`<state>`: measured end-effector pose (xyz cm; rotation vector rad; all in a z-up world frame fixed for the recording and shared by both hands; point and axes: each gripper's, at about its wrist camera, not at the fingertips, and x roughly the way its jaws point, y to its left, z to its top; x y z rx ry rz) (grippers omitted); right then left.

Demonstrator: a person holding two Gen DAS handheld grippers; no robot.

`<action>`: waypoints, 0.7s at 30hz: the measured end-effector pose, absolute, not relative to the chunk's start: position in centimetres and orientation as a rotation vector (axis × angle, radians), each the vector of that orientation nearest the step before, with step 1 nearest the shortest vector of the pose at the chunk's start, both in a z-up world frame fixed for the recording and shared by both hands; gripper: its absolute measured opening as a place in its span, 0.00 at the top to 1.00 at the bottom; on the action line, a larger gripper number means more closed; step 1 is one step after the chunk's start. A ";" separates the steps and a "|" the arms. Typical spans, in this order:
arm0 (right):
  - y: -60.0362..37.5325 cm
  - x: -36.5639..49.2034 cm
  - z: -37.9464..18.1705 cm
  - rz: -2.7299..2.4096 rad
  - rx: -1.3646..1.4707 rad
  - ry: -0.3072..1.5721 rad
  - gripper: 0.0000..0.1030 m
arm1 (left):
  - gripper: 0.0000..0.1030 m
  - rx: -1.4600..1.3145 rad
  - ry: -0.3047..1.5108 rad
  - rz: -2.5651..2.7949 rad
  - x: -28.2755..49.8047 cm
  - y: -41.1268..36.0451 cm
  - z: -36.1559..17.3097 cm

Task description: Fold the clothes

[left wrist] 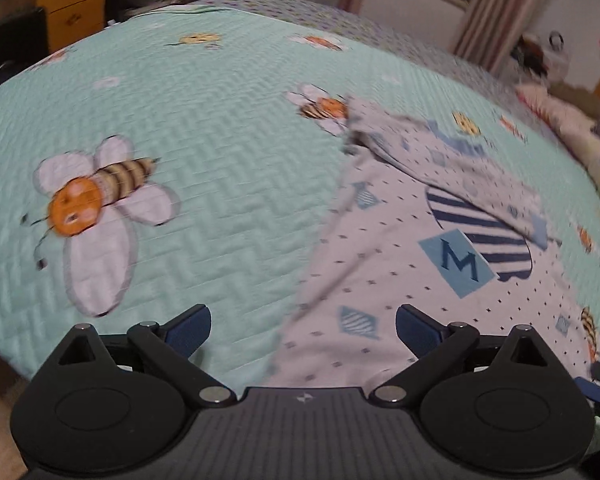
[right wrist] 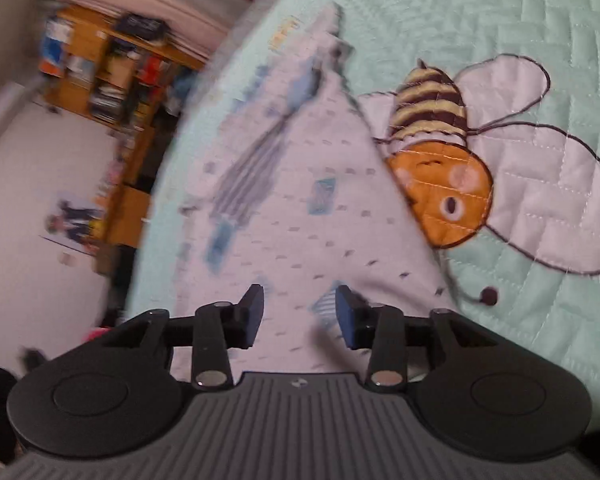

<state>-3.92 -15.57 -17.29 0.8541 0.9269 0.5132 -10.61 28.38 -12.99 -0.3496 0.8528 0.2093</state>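
Garment (left wrist: 400, 280): one pale, dotted piece of clothing with small blue patches, a navy-striped shape and a light blue square bearing the letter M (left wrist: 458, 264). It lies on the bed, spread over the mint quilt (left wrist: 220, 120), occupying the 3 to 5 o'clock part of the left wrist view; its far portion, toward 1 o'clock, is turned back over itself in a loose fold. In the right wrist view the same garment (right wrist: 300, 208) runs from 6 o'clock up to a narrow tip near 12 o'clock.

Left gripper (left wrist: 303, 330): at 6 o'clock of its own view, jaws wide apart, nothing between them; the garment's near edge lies below the right-hand finger (left wrist: 416, 330), the bare quilt below the other.

Right gripper (right wrist: 299, 314): at 6 o'clock of its own view, jaws at a middling gap, above the garment's near end, pads not seen pressing on the cloth.

Quilt: herringbone stitching, appliqué bees; a large bee (left wrist: 96, 196) at 9 o'clock in the left view, another bee (right wrist: 444, 160) at 3 o'clock in the right view, partly overlapped by the garment's edge.

Surroundings: wooden drawer unit (left wrist: 74, 12) at 11 o'clock, curtains (left wrist: 488, 12) at 1 o'clock; cluttered wooden shelves (right wrist: 112, 76) at 10 o'clock, blurred.
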 end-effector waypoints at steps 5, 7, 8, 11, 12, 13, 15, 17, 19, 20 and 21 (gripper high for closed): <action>-13.4 -4.3 -16.2 0.648 0.803 0.923 0.58 | 0.06 -0.341 0.920 0.248 -10.6 30.1 -14.9; -11.5 -3.8 -17.3 0.663 0.773 0.990 0.54 | 0.04 -0.281 0.968 0.200 -10.0 29.0 -15.7; -10.6 -3.6 -17.9 0.671 0.757 1.023 0.54 | 0.04 -0.224 0.988 0.203 -9.7 28.2 -16.0; -8.9 -3.7 -18.2 0.696 0.734 1.052 0.55 | 0.05 -0.182 0.999 0.200 -9.5 27.5 -16.3; -8.5 -3.7 -17.5 0.754 0.760 1.046 0.55 | 0.06 -0.221 0.986 0.185 -9.6 27.8 -16.0; -8.0 -3.5 -16.7 0.796 0.779 1.020 0.55 | 0.07 -0.260 0.973 0.169 -9.7 28.2 -15.7; -6.5 -2.7 -15.6 0.837 0.781 0.994 0.55 | 0.09 -0.393 0.923 0.093 -9.9 28.9 -14.8; -4.7 -1.5 -15.7 0.865 0.812 1.001 0.55 | 0.09 -0.503 0.880 -0.009 -9.4 29.0 -14.1; -3.1 -0.2 -16.4 0.880 0.863 1.025 0.55 | 0.07 -0.522 0.922 -0.078 -8.3 28.1 -15.0; -2.4 0.2 -17.6 0.886 0.892 1.058 0.55 | 0.07 -0.505 0.967 -0.103 -7.7 27.5 -15.9; -1.7 0.5 -18.9 0.888 0.916 1.100 0.56 | 0.10 -0.488 1.011 -0.128 -7.1 26.9 -16.8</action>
